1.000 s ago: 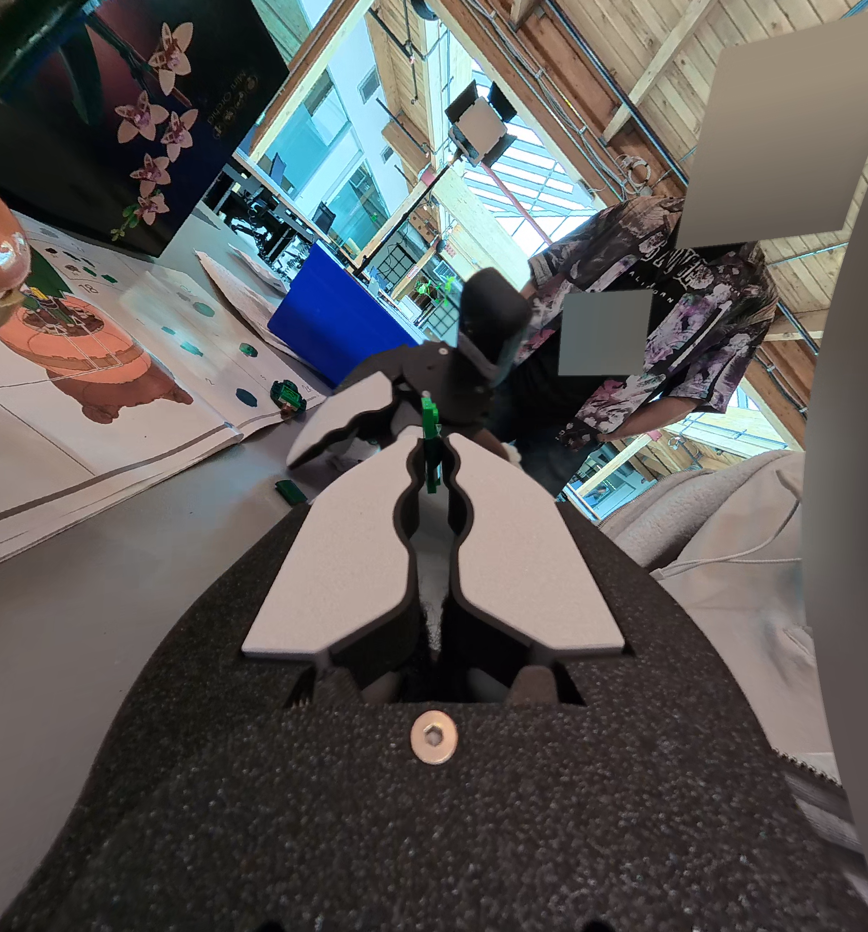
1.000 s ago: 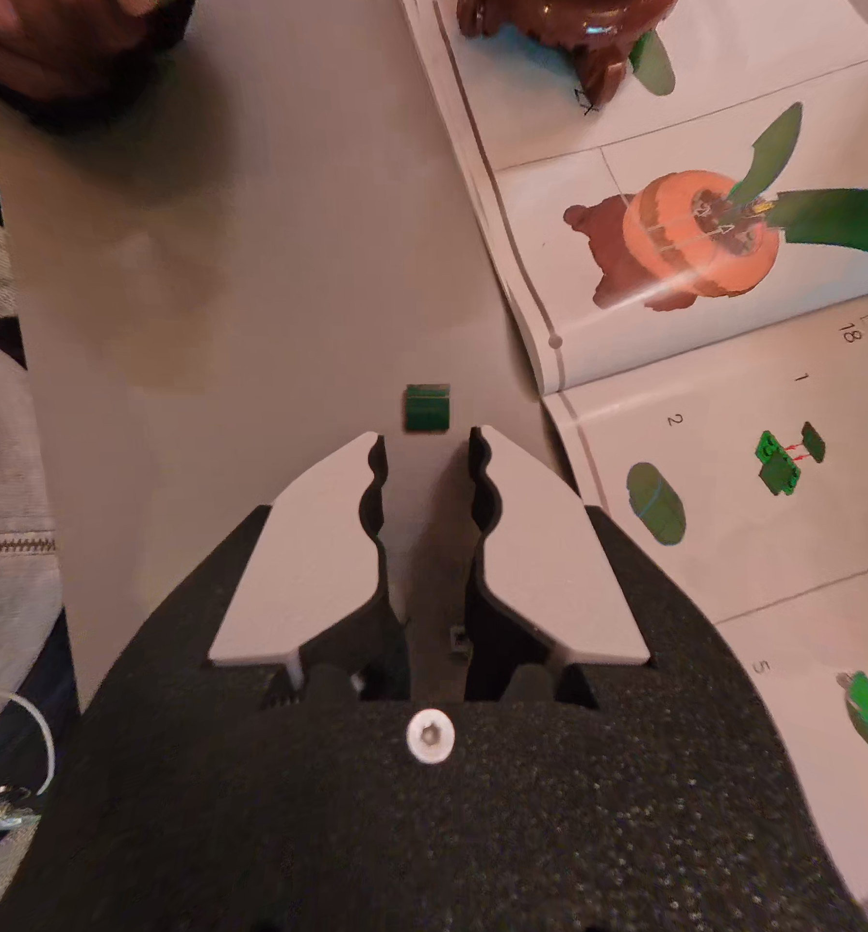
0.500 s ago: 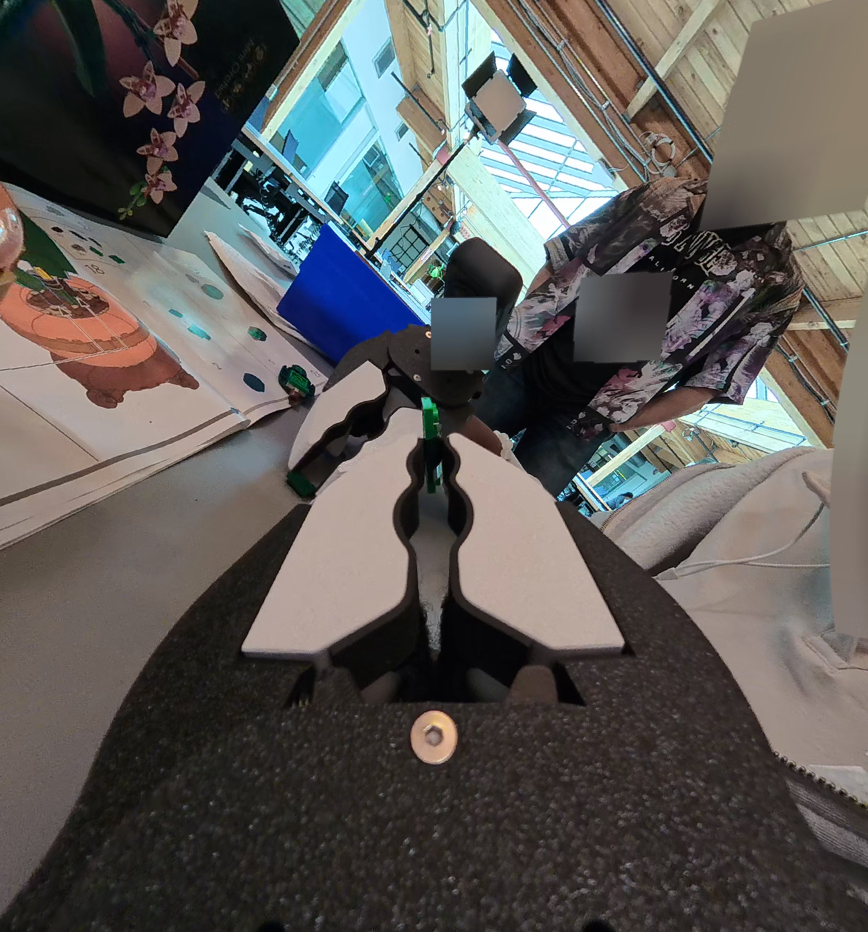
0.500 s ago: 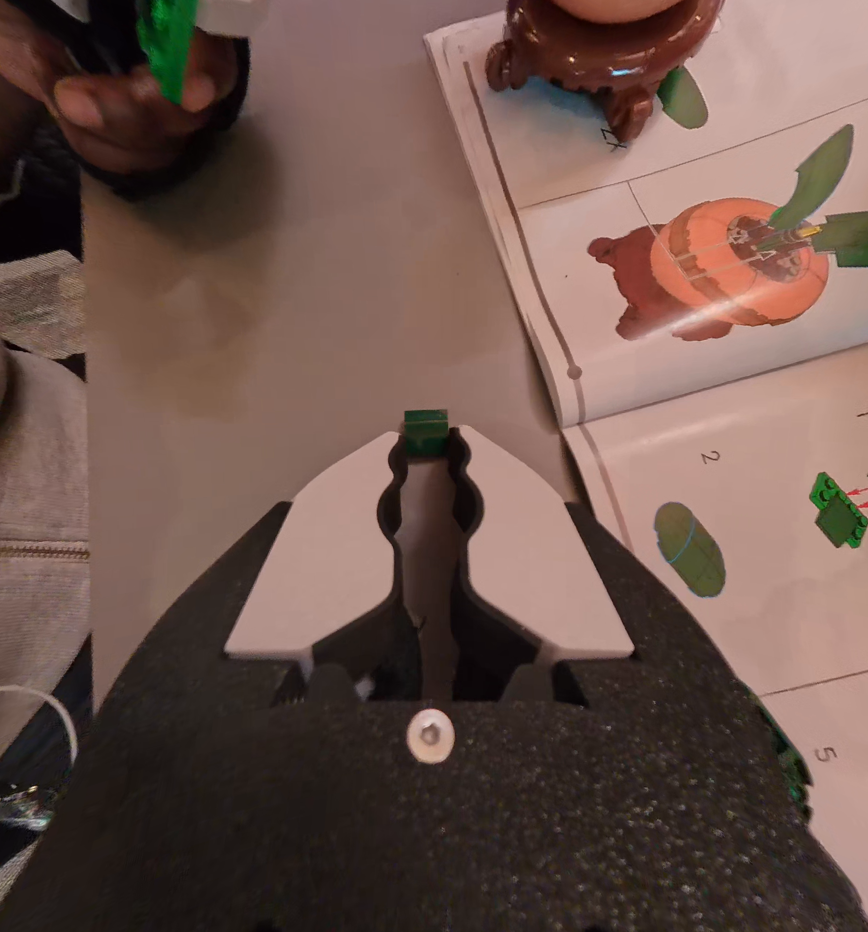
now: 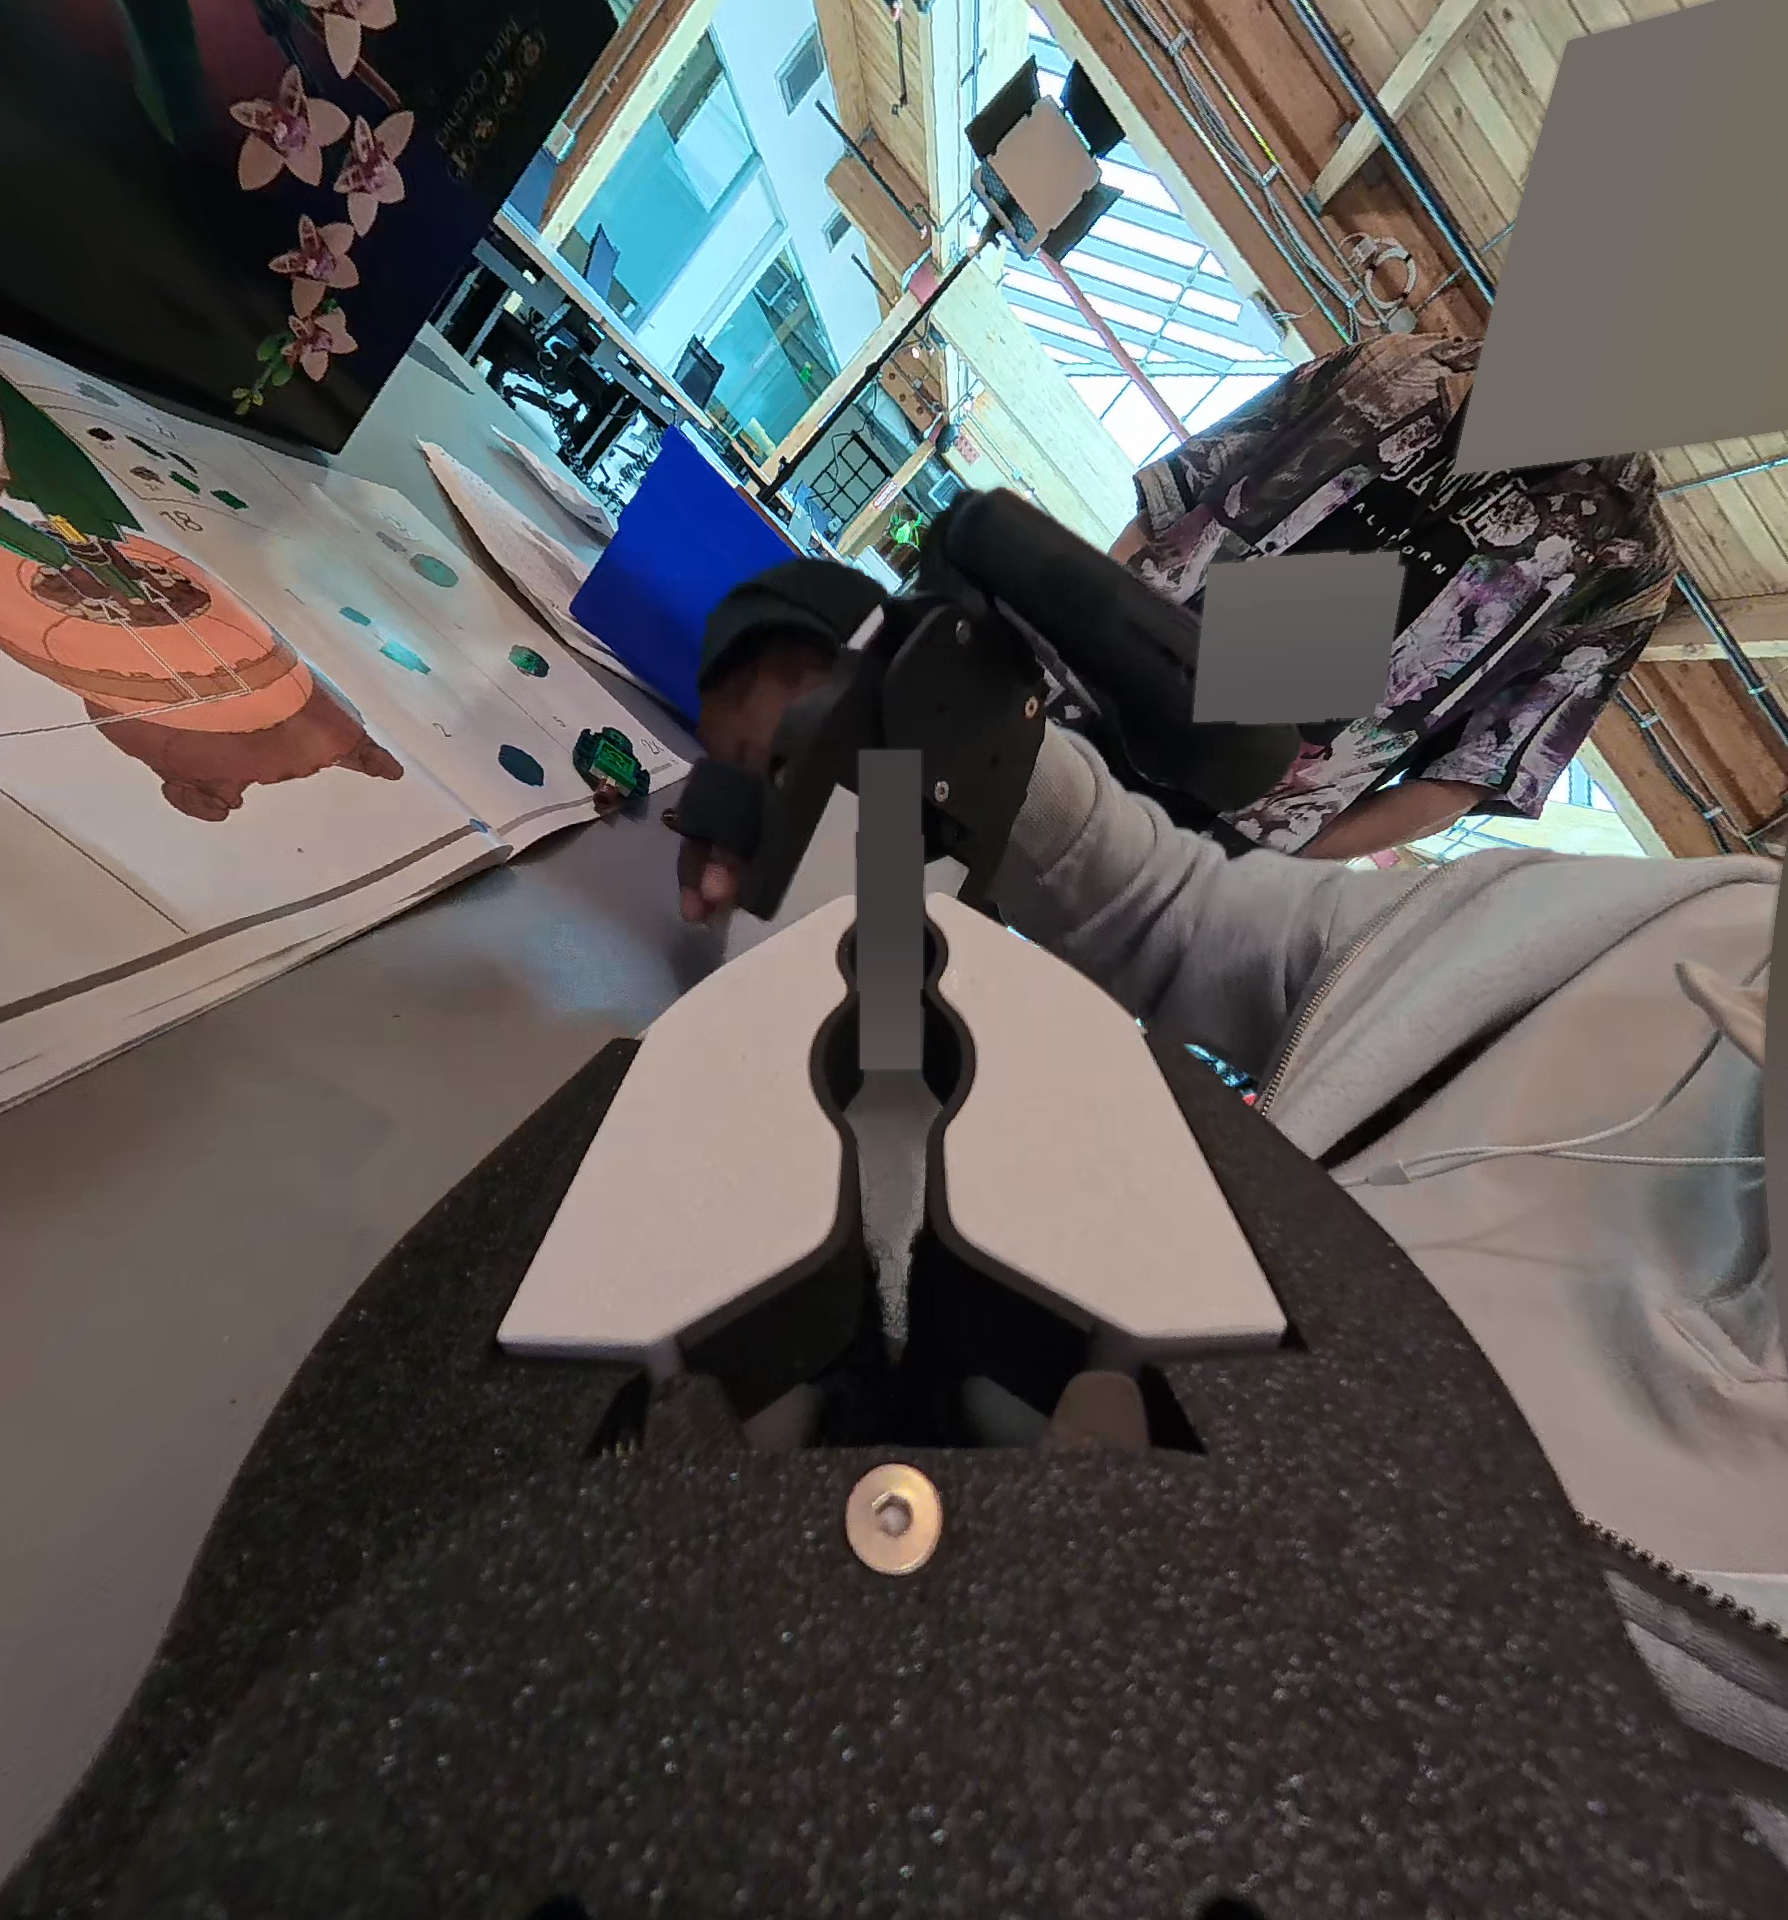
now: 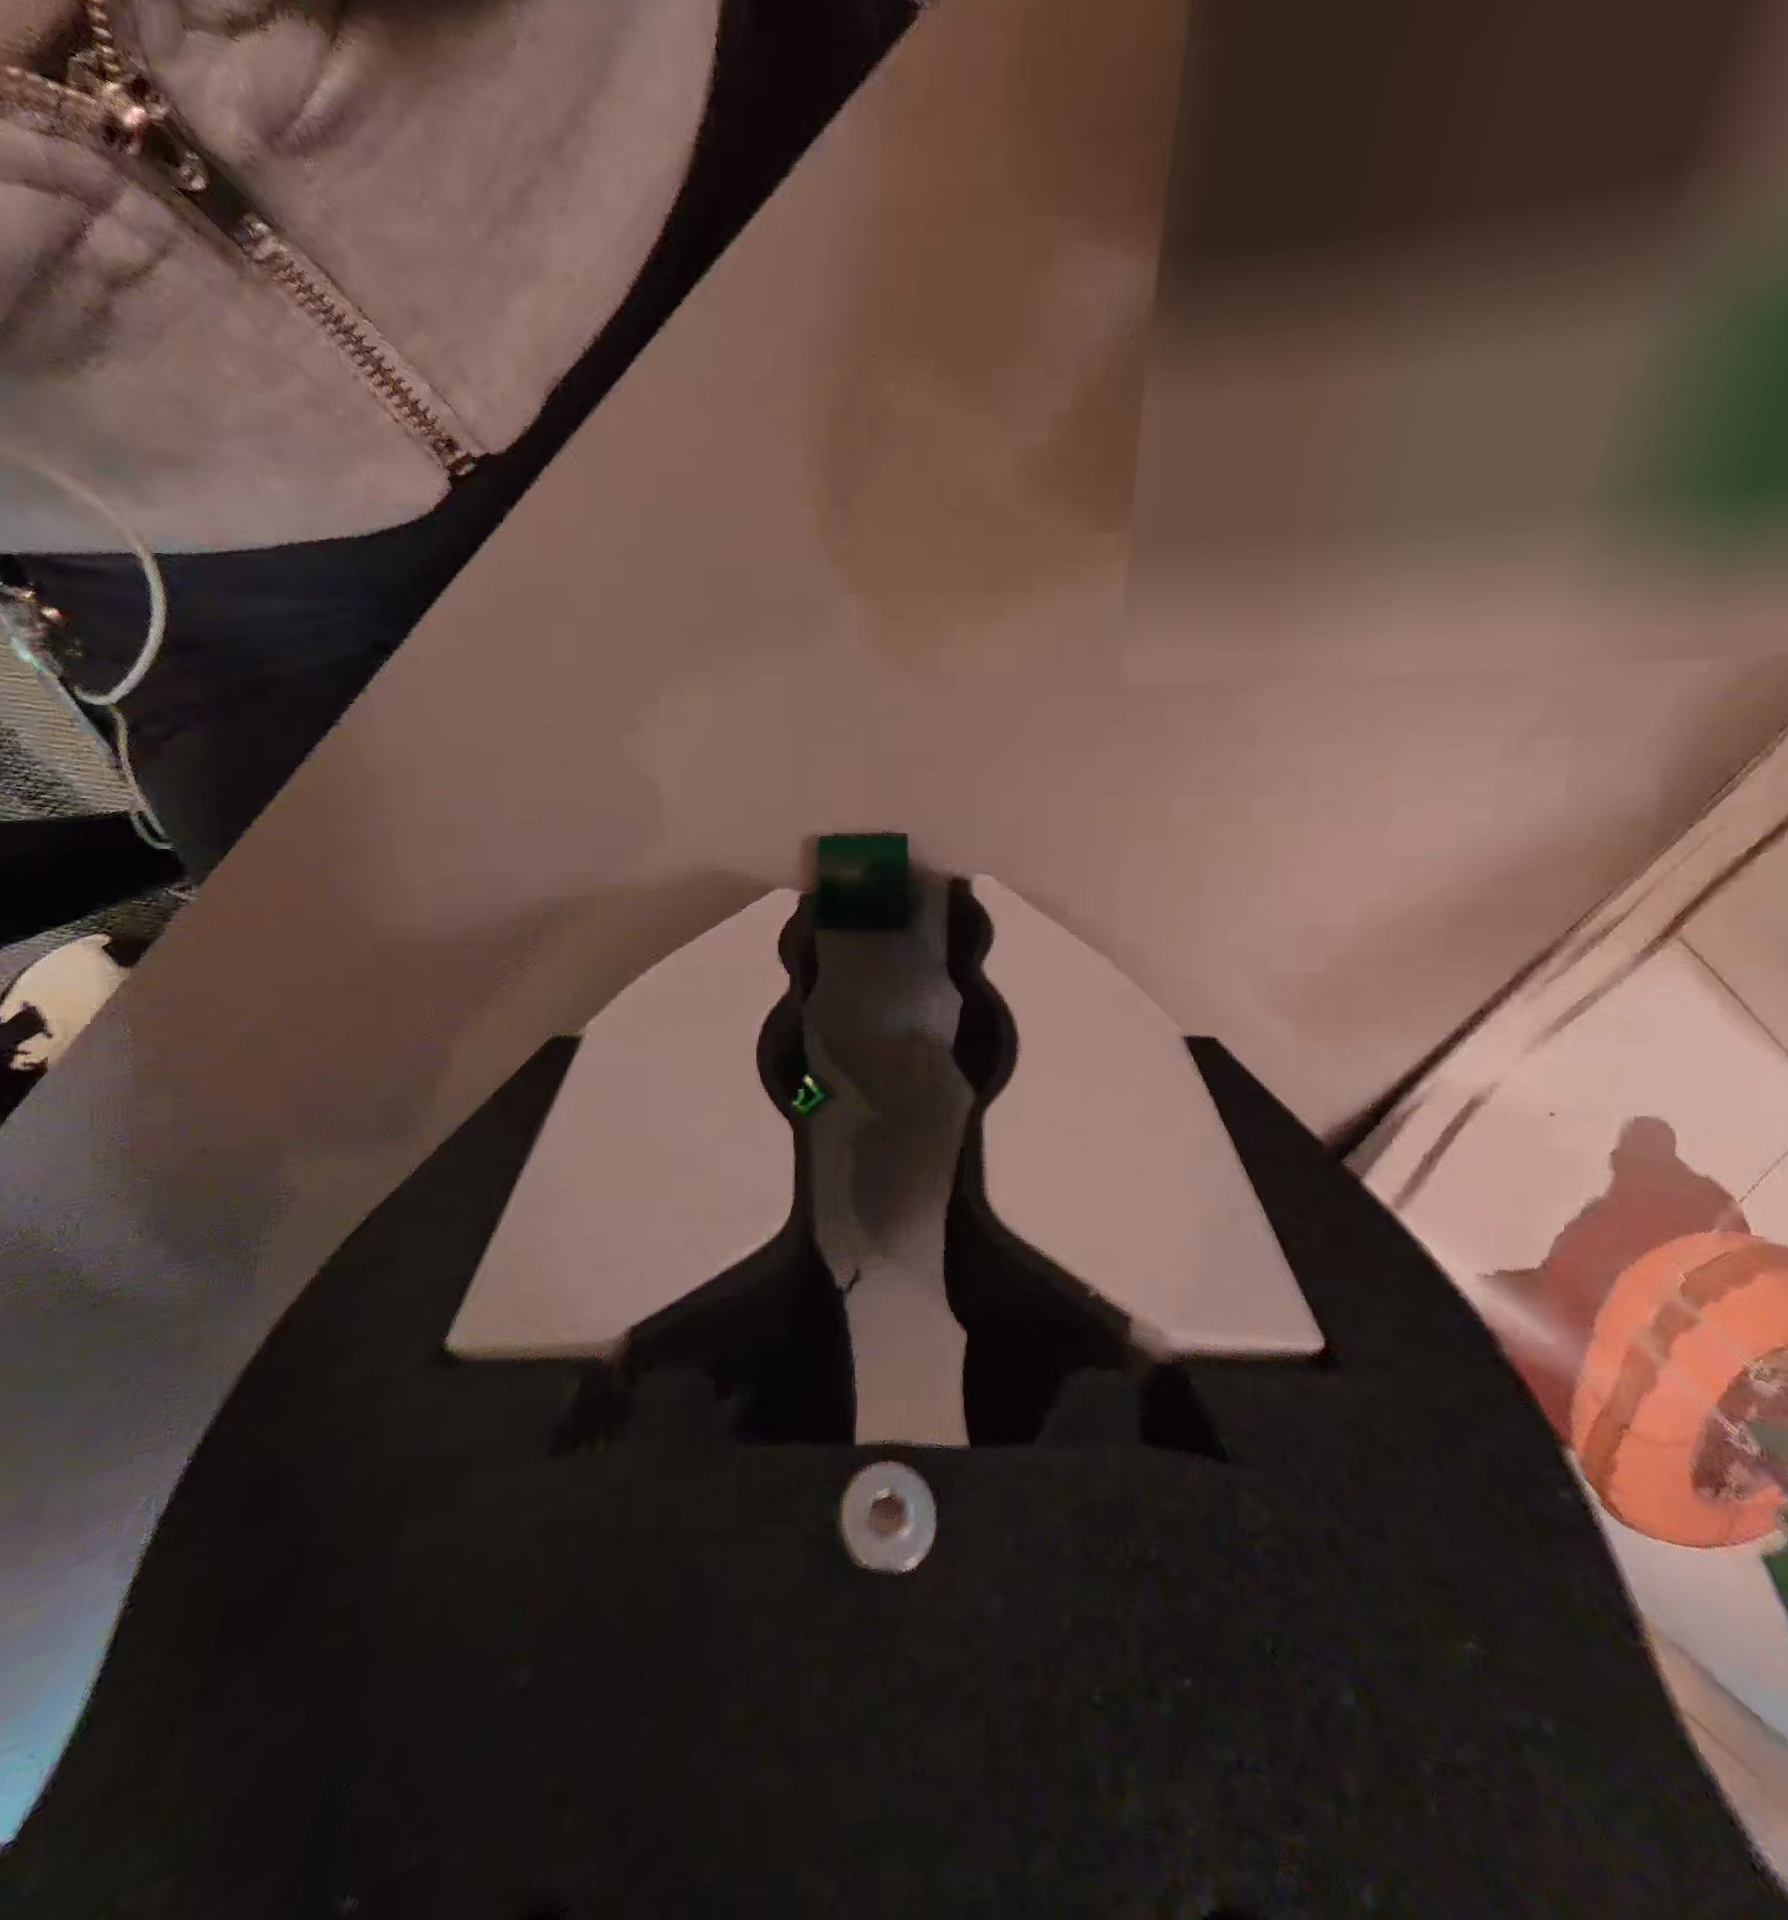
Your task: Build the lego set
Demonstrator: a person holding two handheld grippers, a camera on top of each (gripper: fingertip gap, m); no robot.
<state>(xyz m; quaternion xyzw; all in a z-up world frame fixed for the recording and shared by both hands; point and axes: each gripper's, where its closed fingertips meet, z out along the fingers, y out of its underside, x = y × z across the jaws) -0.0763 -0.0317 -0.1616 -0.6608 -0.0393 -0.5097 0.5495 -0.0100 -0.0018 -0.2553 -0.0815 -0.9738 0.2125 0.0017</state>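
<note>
With the right gripper [image 6: 874, 883] clamped on a green brick [image 6: 862, 878], joining comes next; left gripper's [image 5: 890, 925] hold is hidden.

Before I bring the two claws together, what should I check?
1. Right claw grips the green brick: the brick sits at the very tips, off-centre. Not ok.
2. Left claw load: nearly closed, gap covered by a patch. Cannot tell.
3. Instruction booklet open on the table: ok.
4. Loose green piece lies at the booklet's edge, apart from both claws: ok.
5. Right wrist view sharp: blurred. Not ok.
</note>
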